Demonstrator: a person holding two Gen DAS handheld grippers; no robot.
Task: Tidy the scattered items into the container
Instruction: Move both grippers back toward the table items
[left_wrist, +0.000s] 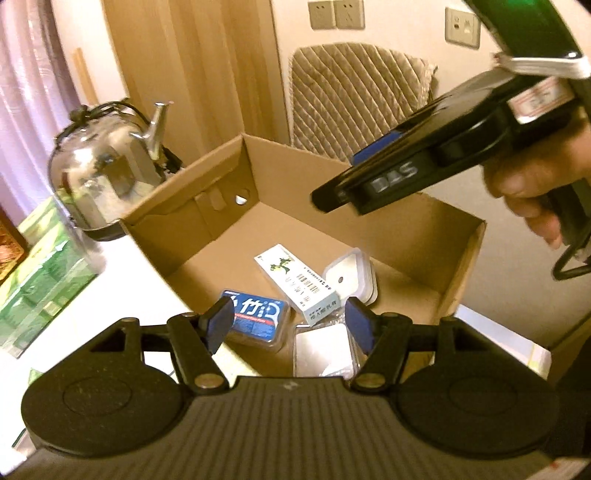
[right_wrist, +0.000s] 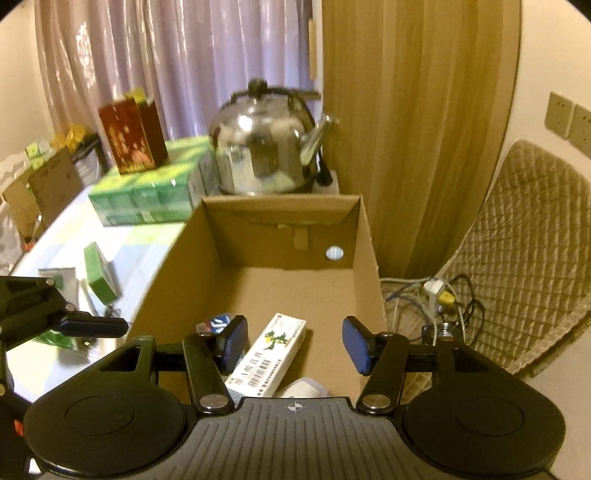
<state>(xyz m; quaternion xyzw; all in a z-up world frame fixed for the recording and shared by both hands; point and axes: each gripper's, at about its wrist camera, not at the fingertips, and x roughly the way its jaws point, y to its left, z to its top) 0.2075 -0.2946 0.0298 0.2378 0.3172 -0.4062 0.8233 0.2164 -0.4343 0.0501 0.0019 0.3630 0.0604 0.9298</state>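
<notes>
An open cardboard box (left_wrist: 476, 251) holds a blue case (left_wrist: 258, 321), a long white carton (left_wrist: 295, 284), a white square tub (left_wrist: 349, 277) and a clear packet (left_wrist: 325, 347). My left gripper (left_wrist: 290, 325) hangs open over the box's near corner with nothing between its fingers. A hand holds my right gripper above the box, its fingers (left_wrist: 332, 192) pointing down-left. In the right wrist view the right gripper (right_wrist: 295, 343) is open and empty over the box (right_wrist: 280, 201), above the white carton (right_wrist: 269, 358). A small green box (right_wrist: 99, 273) and flat packets (right_wrist: 59, 277) lie on the table to the left.
A steel kettle (right_wrist: 266, 147) stands just behind the box. Stacked green cartons (right_wrist: 147, 192) and a red bag (right_wrist: 133, 136) sit at the back left. A quilted chair (right_wrist: 524, 258) and tangled cables (right_wrist: 436, 295) are to the right. One left gripper finger (right_wrist: 92, 326) juts in at left.
</notes>
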